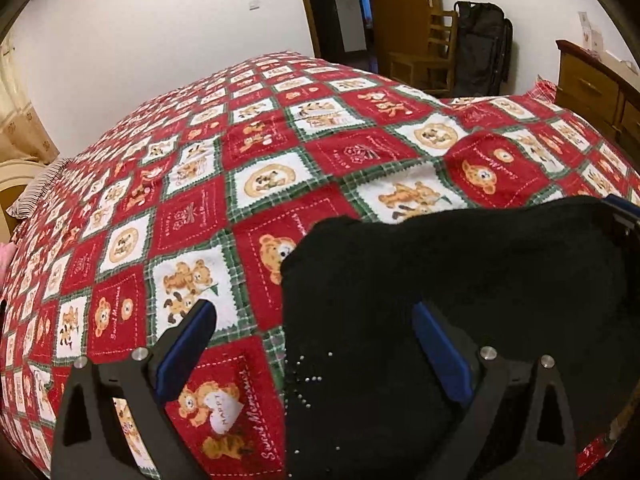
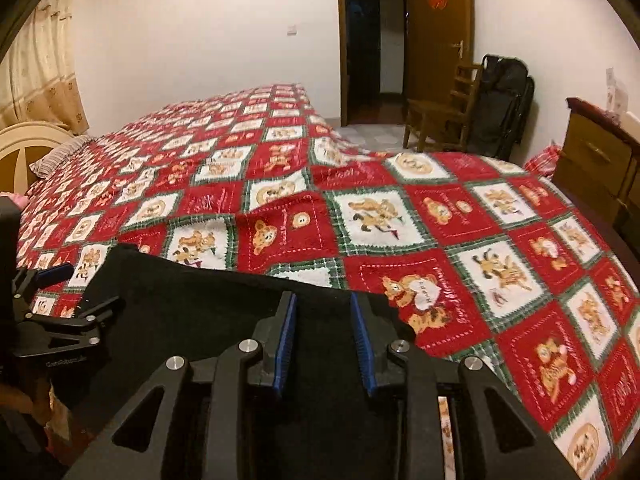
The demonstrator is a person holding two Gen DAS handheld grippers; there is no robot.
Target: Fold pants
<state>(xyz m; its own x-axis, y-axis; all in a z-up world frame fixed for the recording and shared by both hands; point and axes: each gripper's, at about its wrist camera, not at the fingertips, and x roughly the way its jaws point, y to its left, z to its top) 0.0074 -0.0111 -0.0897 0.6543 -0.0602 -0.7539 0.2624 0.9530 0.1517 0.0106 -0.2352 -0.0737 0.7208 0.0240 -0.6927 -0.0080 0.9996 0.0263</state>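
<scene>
The black pants (image 1: 400,264) lie on the red teddy-bear bedspread (image 1: 240,184) near its front edge. My left gripper (image 1: 312,320) is wide open; its right finger (image 1: 436,344) is over the cloth and its left finger (image 1: 192,332) is over bare bedspread, with the pants' left edge between them. In the right wrist view my right gripper (image 2: 323,308) is nearly closed at the far right edge of the pants (image 2: 192,312), and black fabric fills the narrow gap between its blue pads. That edge runs straight and taut to the left, where the open left gripper (image 2: 80,286) shows.
A cream headboard (image 2: 24,148) and a striped pillow (image 2: 56,156) are at the far left. Beyond the bed stand a wooden chair (image 2: 444,116), a black bag (image 2: 504,104) and an open door (image 2: 436,36). A wooden dresser (image 2: 600,156) stands on the right.
</scene>
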